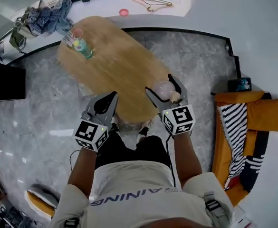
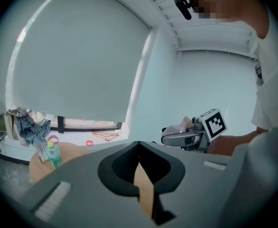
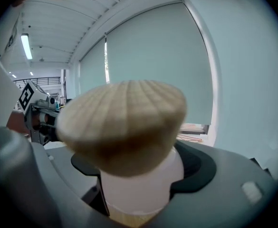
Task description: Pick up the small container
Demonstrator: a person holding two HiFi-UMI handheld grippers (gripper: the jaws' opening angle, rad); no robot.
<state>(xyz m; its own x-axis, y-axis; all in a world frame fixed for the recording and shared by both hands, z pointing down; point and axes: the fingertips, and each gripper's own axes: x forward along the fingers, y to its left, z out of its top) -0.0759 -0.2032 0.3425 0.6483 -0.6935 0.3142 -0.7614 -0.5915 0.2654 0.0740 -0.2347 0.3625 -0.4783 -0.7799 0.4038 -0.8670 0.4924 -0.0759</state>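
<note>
Small container clamped between right gripper fingers; left gripper fingers closed, empty

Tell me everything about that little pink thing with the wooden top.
The small container has a pale pink, frosted, rounded body and a broad, ribbed wooden lid shaped like a shell. The right gripper clamps its body from both sides, lid toward the gripper's camera, over the near end of the wooden table.

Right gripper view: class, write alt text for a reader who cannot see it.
The right tongs grip a small container, its pale pink body between the jaws and its rounded wooden lid filling the middle of the frame. Behind it hangs a drawn window blind.
</note>
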